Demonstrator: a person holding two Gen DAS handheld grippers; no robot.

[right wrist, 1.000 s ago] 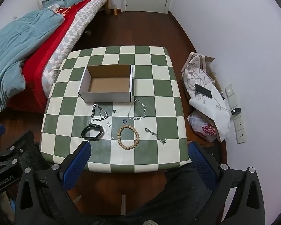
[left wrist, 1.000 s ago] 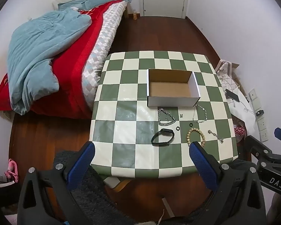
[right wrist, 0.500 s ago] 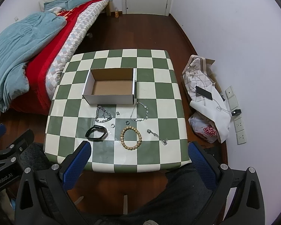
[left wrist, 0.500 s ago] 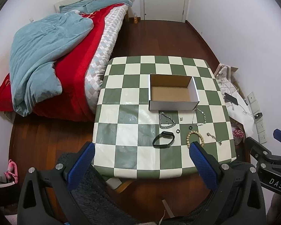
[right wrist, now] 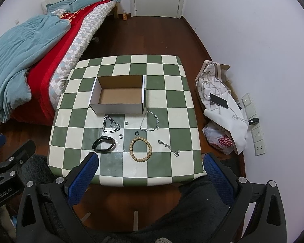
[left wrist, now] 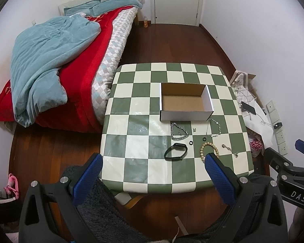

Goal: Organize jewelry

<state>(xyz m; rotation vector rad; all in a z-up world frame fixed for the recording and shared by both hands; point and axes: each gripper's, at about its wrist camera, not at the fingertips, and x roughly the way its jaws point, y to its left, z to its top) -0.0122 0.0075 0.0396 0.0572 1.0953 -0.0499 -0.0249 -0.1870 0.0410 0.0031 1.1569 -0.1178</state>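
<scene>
An open white cardboard box stands empty on the green-and-white checkered table. In front of it lie a heavy silver chain, a thin silver necklace, a black band, a wooden bead bracelet, a small silver chain and small rings. My left gripper and right gripper both hang open, high above the table's near edge, holding nothing.
A bed with a red cover and teal blanket stands left of the table. Bags, a phone and wall sockets sit along the right wall. A closed door is at the far end. Dark wood floor surrounds the table.
Both grippers have drawn back and up from the table, so it looks smaller and farther. Nothing on the table moved; both grippers stay open.
</scene>
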